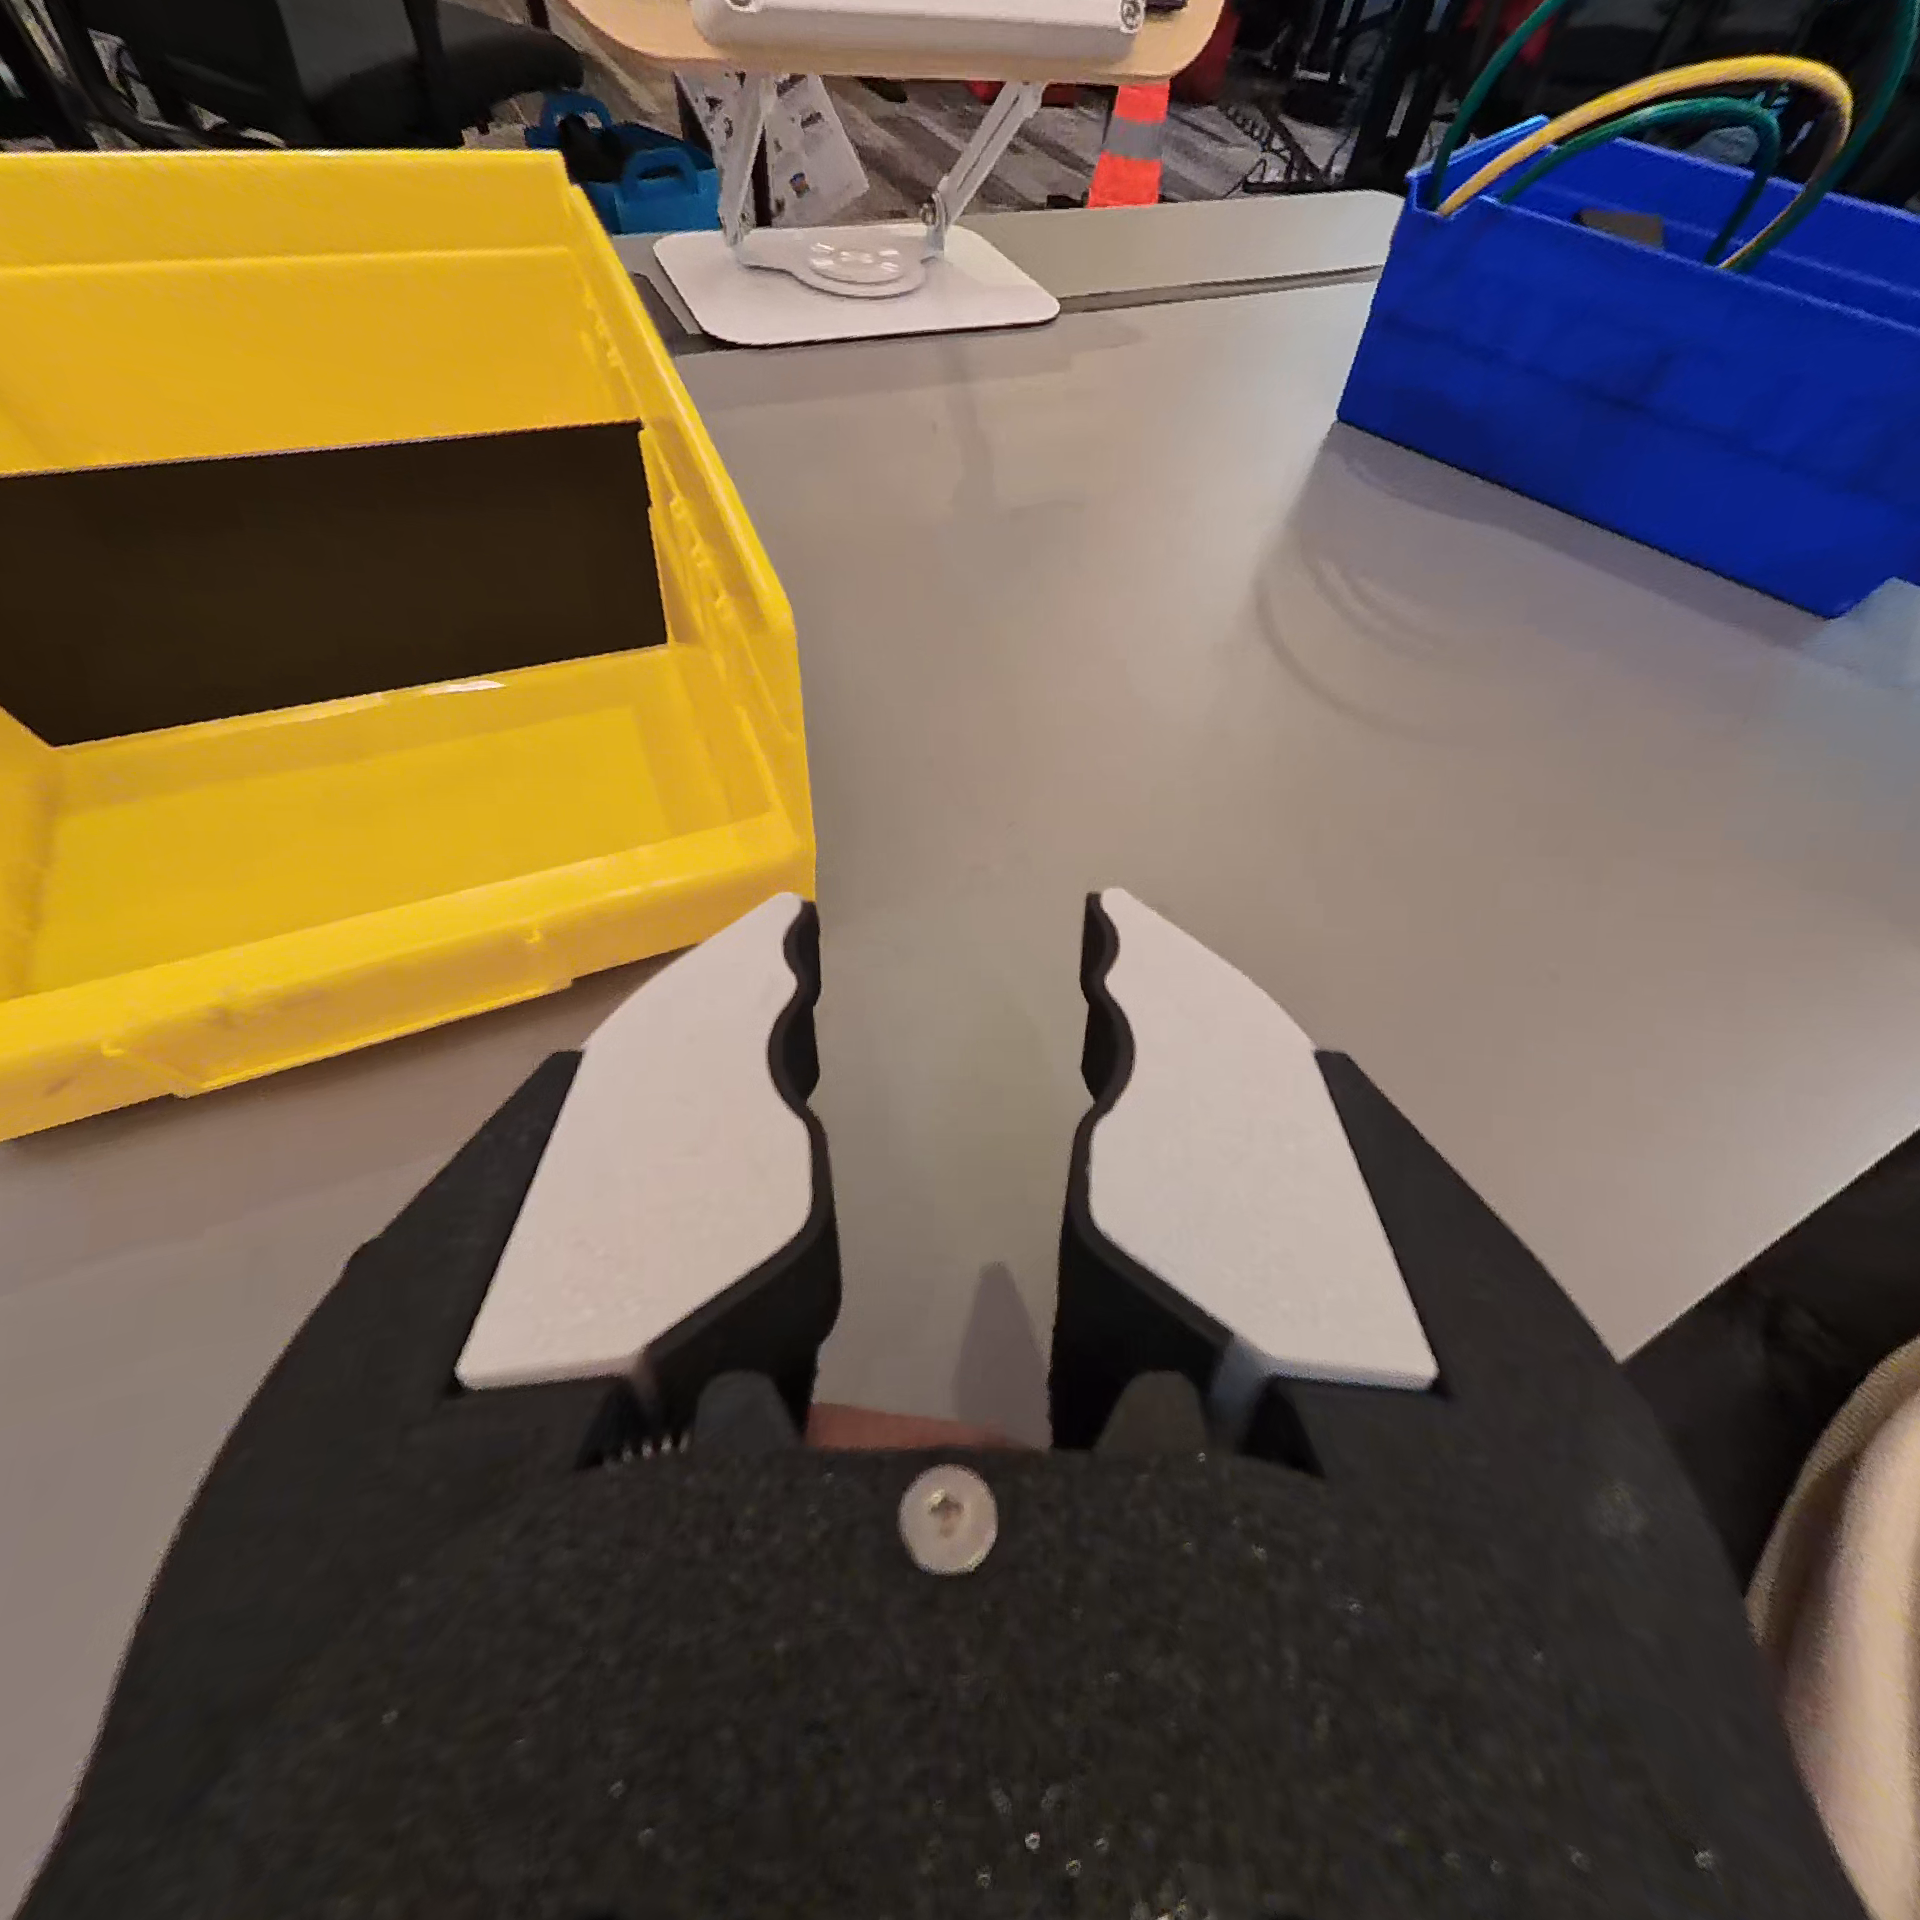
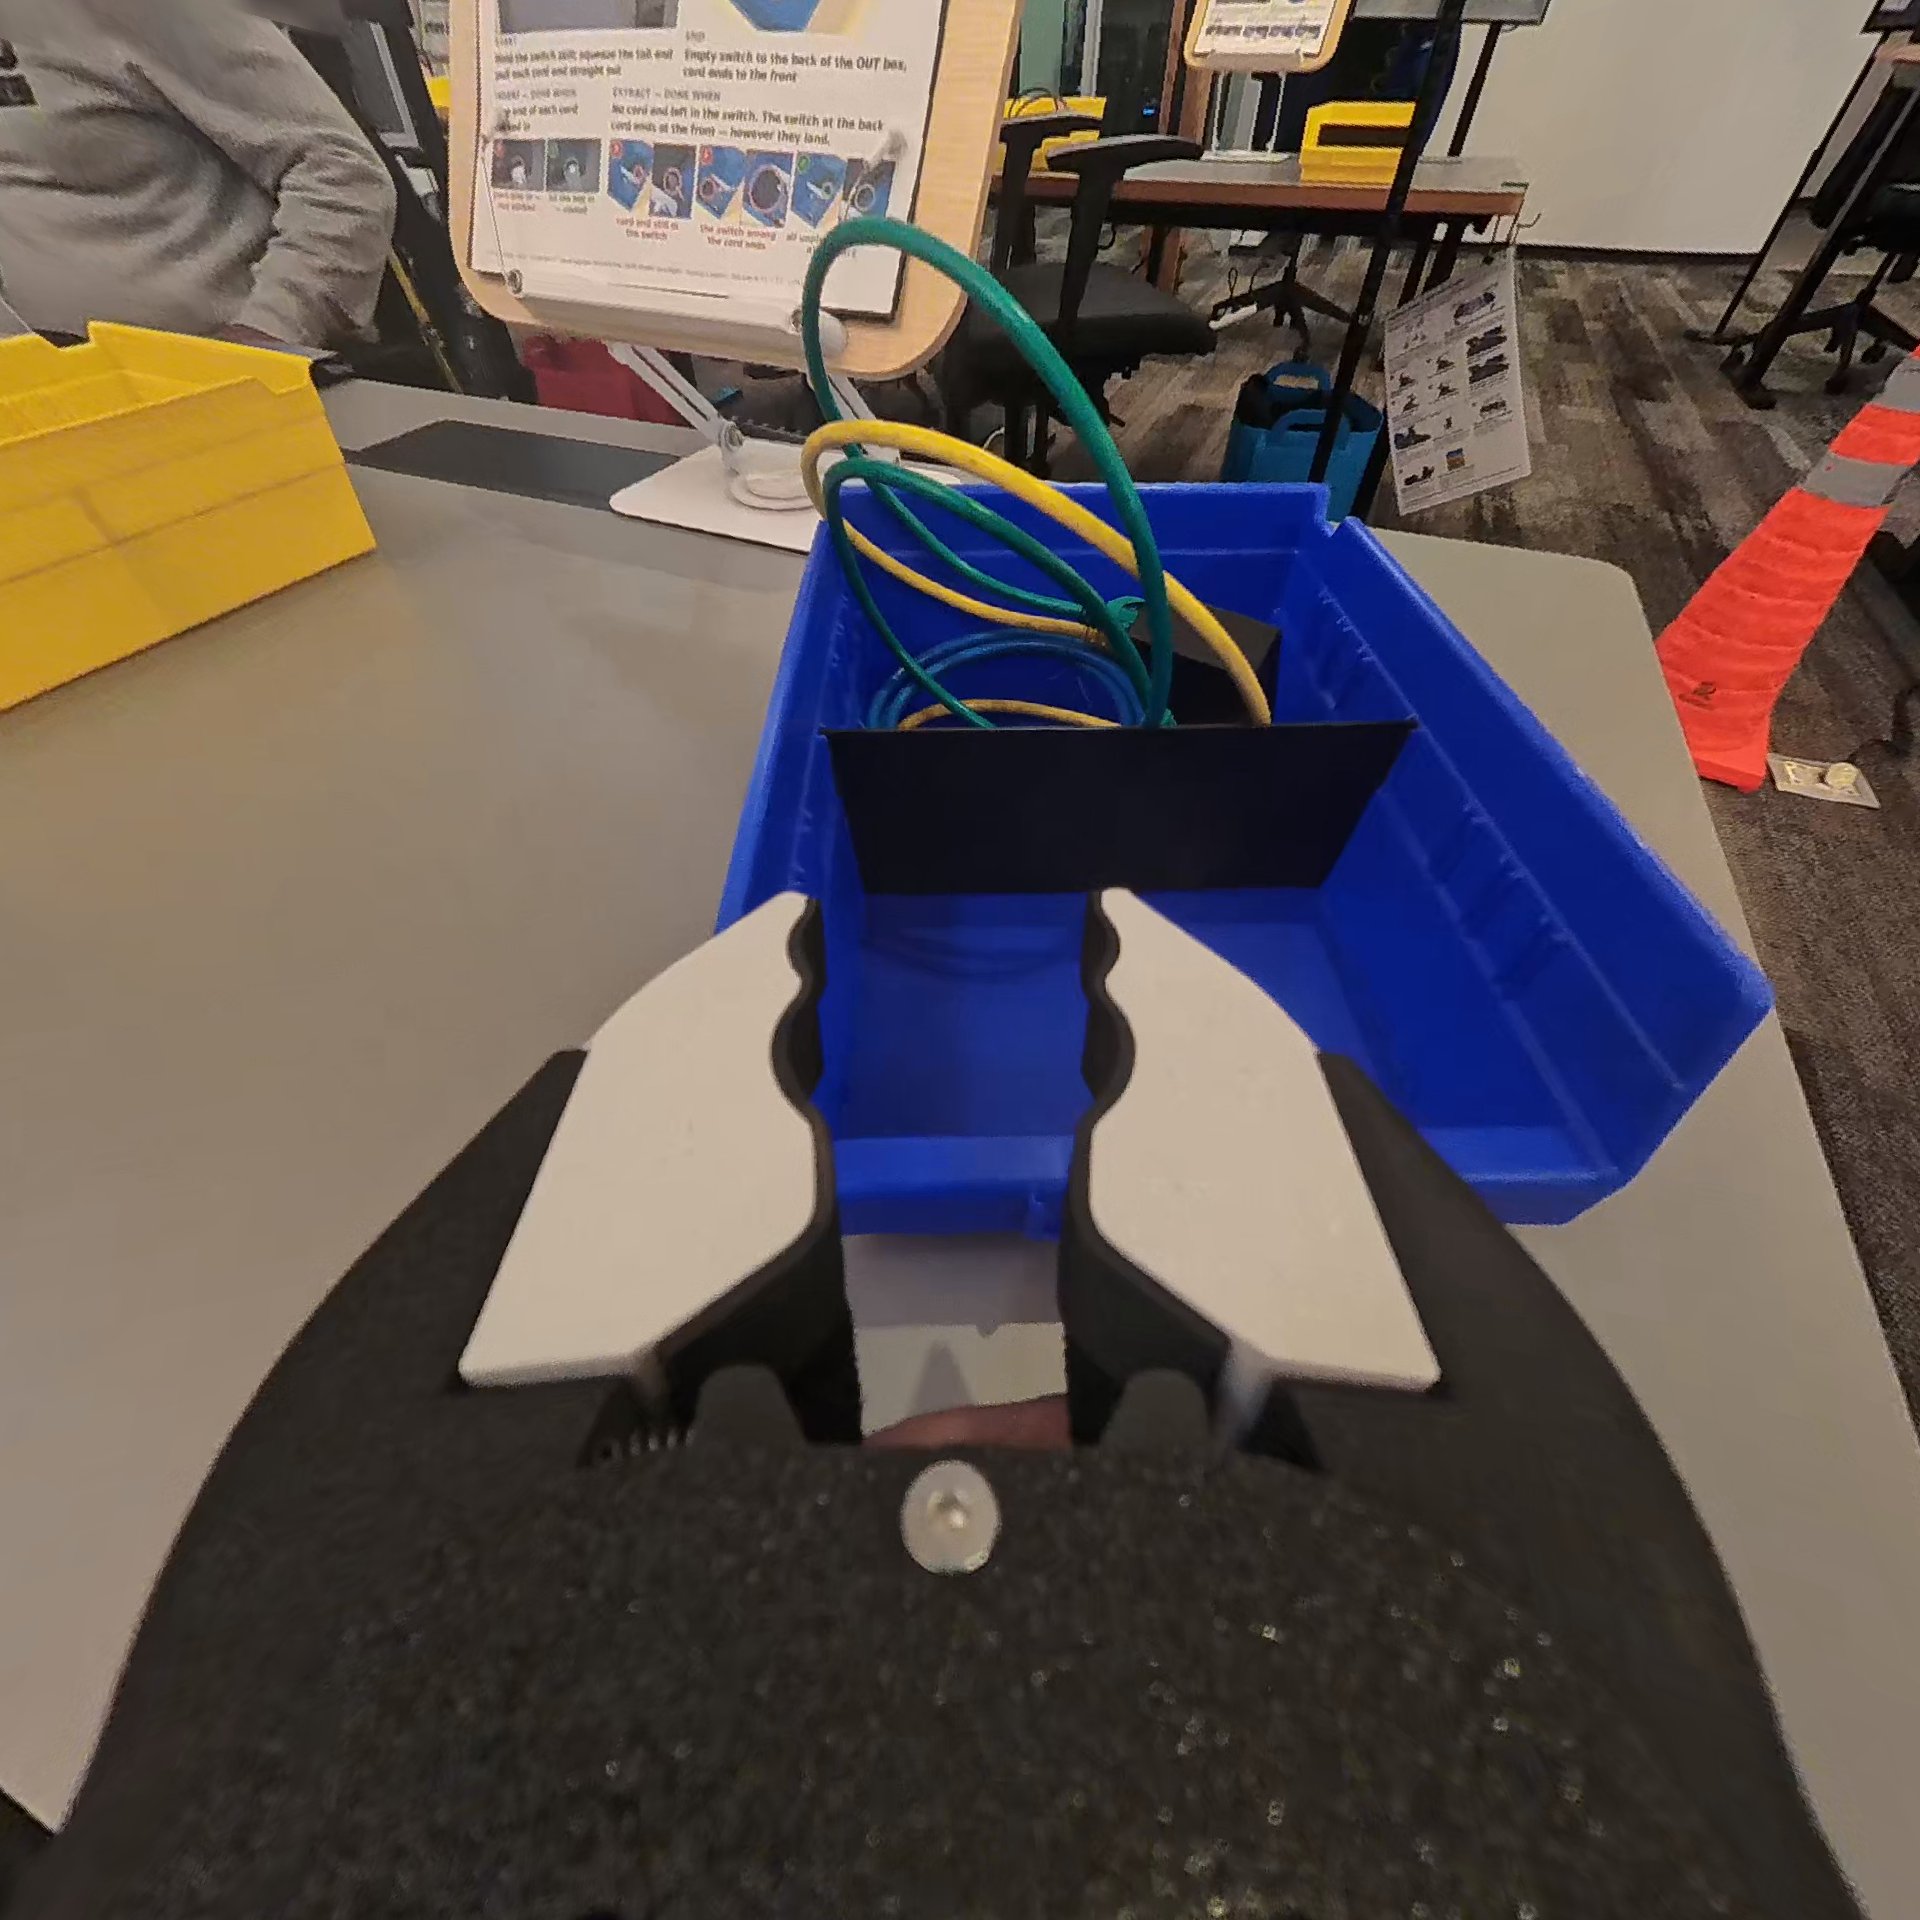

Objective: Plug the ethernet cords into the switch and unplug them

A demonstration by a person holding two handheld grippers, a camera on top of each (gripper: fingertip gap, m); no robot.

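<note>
A blue bin (image 2: 1475,1039) stands on the grey table, split by a dark divider (image 2: 1112,810). Behind the divider lie green ethernet cords (image 2: 1049,384), a yellow cord (image 2: 997,457), a blue cord (image 2: 977,665) and a dark switch (image 2: 1216,644), partly hidden. My right gripper (image 2: 951,914) is open and empty, over the bin's empty front compartment. My left gripper (image 1: 951,914) is open and empty above the bare table (image 1: 1143,675), beside a yellow bin (image 1: 364,831). The blue bin (image 1: 1662,364) with the cords (image 1: 1662,104) also shows far right in the left wrist view.
The yellow bin (image 2: 156,499) has a dark divider (image 1: 332,582) and looks empty. A white stand with an instruction board (image 2: 717,208) sits at the table's far edge (image 1: 852,270). A person (image 2: 187,177) stands behind at the left. Chairs and an orange cone (image 2: 1787,582) are on the floor beyond.
</note>
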